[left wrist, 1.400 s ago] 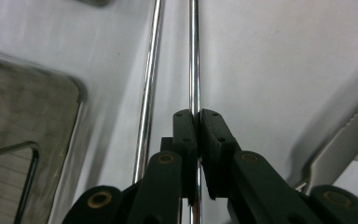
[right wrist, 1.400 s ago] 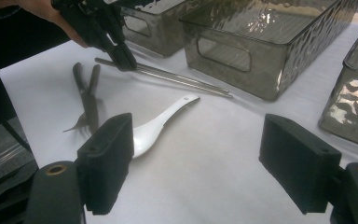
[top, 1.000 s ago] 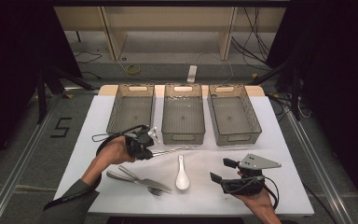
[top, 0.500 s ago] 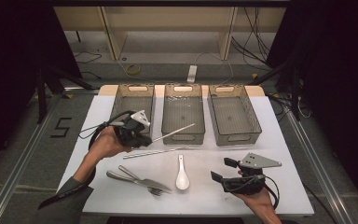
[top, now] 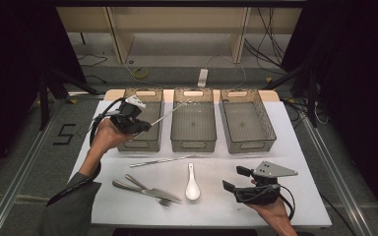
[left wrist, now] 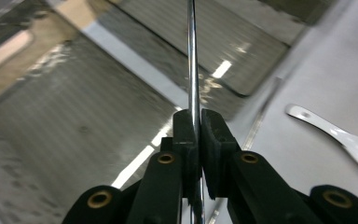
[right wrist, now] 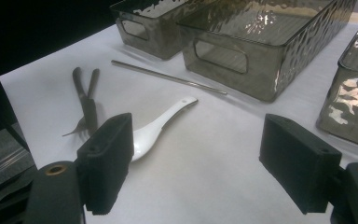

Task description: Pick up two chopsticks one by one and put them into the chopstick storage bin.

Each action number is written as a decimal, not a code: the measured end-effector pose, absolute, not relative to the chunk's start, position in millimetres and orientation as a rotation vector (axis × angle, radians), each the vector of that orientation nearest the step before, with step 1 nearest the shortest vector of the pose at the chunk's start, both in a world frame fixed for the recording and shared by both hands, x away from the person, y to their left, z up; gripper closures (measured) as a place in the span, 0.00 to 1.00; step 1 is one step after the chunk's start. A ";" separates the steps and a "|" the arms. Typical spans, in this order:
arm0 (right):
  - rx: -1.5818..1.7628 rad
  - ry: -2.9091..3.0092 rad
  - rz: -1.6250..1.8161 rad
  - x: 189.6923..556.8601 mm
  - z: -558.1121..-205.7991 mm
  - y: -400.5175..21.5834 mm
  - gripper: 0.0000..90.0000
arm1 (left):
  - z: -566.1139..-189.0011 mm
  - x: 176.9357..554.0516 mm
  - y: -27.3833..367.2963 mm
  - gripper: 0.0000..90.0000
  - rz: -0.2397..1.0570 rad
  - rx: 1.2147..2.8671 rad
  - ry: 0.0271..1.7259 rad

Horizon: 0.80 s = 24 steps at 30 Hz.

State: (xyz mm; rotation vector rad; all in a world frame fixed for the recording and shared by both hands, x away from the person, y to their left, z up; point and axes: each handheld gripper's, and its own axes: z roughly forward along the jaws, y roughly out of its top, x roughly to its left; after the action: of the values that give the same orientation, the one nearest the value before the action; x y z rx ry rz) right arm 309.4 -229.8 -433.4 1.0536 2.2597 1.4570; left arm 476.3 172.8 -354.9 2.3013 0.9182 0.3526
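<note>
My left gripper [top: 145,126] hovers over the near end of the left smoky plastic bin [top: 139,144], shut on a thin metal chopstick [top: 170,113]. The chopstick slants up and right, its far tip above the middle bin [top: 193,144]. In the left gripper view the pads [left wrist: 186,128] pinch the chopstick [left wrist: 192,56] tight, with the bins below it. My right gripper [top: 235,179] rests at the table's front right, jaws wide apart [right wrist: 200,168] and nothing between them.
On the white table lie a second chopstick [top: 165,160], a white ceramic spoon [top: 192,184] and a crossed knife and fork [top: 145,189]. A third bin [top: 248,142] stands at the right. The spoon [right wrist: 161,126] lies just beyond the right gripper's jaws.
My left gripper has risen from the table and moved away and left with the chopstick, ending above the left bin. The right gripper has stayed put.
</note>
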 end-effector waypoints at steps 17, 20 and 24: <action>1.052 2.262 1.463 309.7 -433.5 -229.8 0.30 | -359.6 514.3 211.7 0.94 0.480 2.183 1.166; 1.052 2.264 1.462 309.5 -433.5 -229.4 0.30 | -363.1 516.6 213.3 0.94 0.490 2.175 1.192; 1.052 2.263 1.462 309.4 -433.4 -229.4 0.30 | -368.5 519.3 215.0 0.94 0.482 2.169 1.214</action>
State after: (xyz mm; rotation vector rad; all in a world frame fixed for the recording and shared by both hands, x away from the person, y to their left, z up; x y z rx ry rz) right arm 309.4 -229.4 -433.4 1.0515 2.2630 1.4620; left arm 519.3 215.0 -368.5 2.1688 1.2138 0.4819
